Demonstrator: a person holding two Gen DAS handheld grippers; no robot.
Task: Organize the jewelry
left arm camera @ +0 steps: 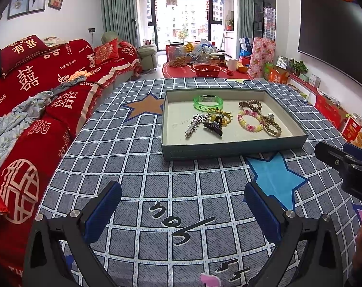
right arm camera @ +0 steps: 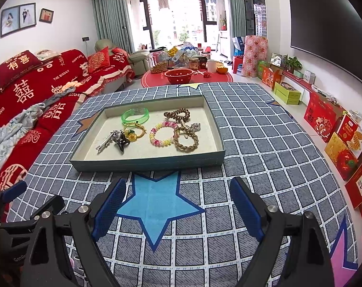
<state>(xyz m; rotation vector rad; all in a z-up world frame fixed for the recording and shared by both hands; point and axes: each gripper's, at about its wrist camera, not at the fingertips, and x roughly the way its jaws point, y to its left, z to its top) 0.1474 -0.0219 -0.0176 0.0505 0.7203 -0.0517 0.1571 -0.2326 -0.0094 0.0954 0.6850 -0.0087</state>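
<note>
A shallow teal box tray (left arm camera: 233, 148) (right arm camera: 147, 162) sits on the checked cloth. In it lie a green bangle (left arm camera: 208, 102) (right arm camera: 135, 116), a pink-yellow bead bracelet (left arm camera: 250, 120) (right arm camera: 163, 134), a braided tan bracelet (left arm camera: 273, 128) (right arm camera: 186, 138), a brown coil hair tie (left arm camera: 250, 105) (right arm camera: 177, 114), a silver hair clip (left arm camera: 194, 125) (right arm camera: 108, 141), a black claw clip (left arm camera: 213, 126) (right arm camera: 122, 143) and a yellow band (right arm camera: 134, 131). My left gripper (left arm camera: 183, 195) is open and empty, in front of the tray. My right gripper (right arm camera: 178, 191) is open and empty over a blue star.
The table cloth (left arm camera: 181, 186) has star prints and reaches past the tray on all sides. A red-covered sofa (left arm camera: 37, 95) runs along the left. Red gift boxes (right arm camera: 336, 129) line the floor on the right. The right gripper's body (left arm camera: 348, 167) shows at the left view's right edge.
</note>
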